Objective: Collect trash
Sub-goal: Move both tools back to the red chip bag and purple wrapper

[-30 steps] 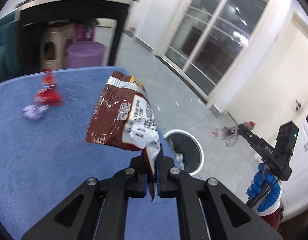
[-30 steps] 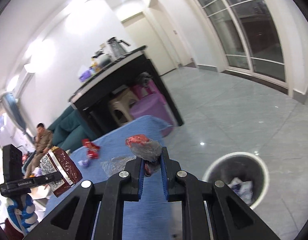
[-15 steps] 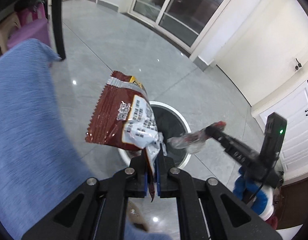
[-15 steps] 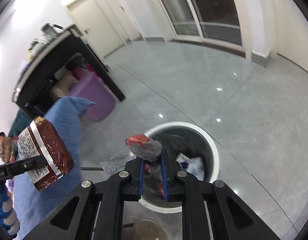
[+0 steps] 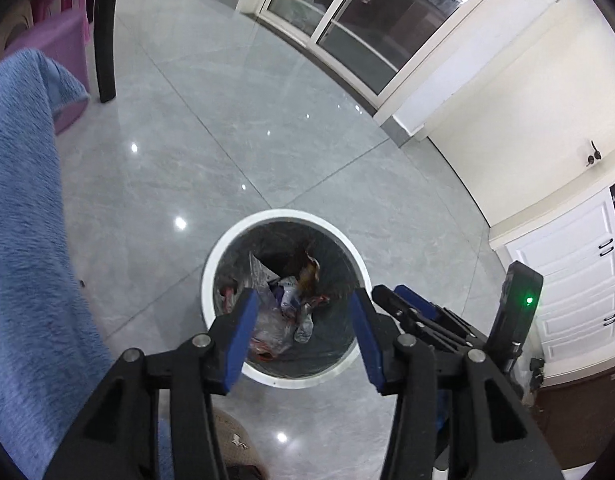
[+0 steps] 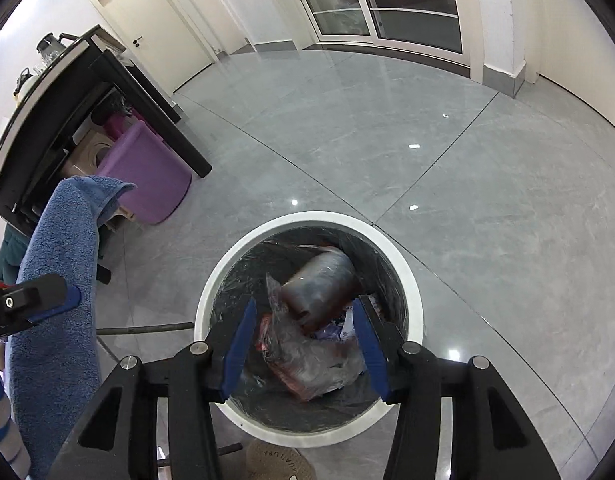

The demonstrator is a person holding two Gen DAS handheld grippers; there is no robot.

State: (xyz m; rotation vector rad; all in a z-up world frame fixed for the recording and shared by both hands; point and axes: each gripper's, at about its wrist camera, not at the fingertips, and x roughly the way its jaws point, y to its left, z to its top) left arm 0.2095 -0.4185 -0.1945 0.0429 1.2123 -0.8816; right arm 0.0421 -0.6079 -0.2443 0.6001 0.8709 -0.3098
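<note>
Trash is lying in the bin (image 6: 307,224), a round white-rimmed can with a dark liner standing on the grey tile floor (image 6: 467,184). In the right wrist view a brown packet (image 6: 321,284), motion-blurred, is sitting inside the rim above a crumpled clear wrapper (image 6: 307,354) with red print; whether the packet is resting or falling cannot be told. In the left wrist view the same bin (image 5: 283,215) is showing mixed wrappers (image 5: 283,300) at the bottom. The left hand-held gripper (image 5: 303,334) is hovering above the near side of the bin with its blue-padded jaws spread wide apart and nothing between them. The right hand-held gripper (image 6: 305,342) is likewise hovering over the bin mouth, jaws wide apart and holding nothing. In the left wrist view the right hand-held gripper (image 5: 403,300) is appearing just right of the bin, with a green light lit on its body; in the right wrist view the tip of the left hand-held gripper (image 6: 39,300) is showing at the left edge. A blue cloth (image 6: 63,280) is hanging down just left of the bin. Beyond it a purple stool (image 6: 147,176) is sitting beside a black table (image 6: 67,80), which is carrying a kettle (image 6: 47,44) at its far end. A tan slipper (image 6: 279,462) is lying on the floor at the near edge of the bin. Glass doors (image 6: 387,4) are lining the far wall.
</note>
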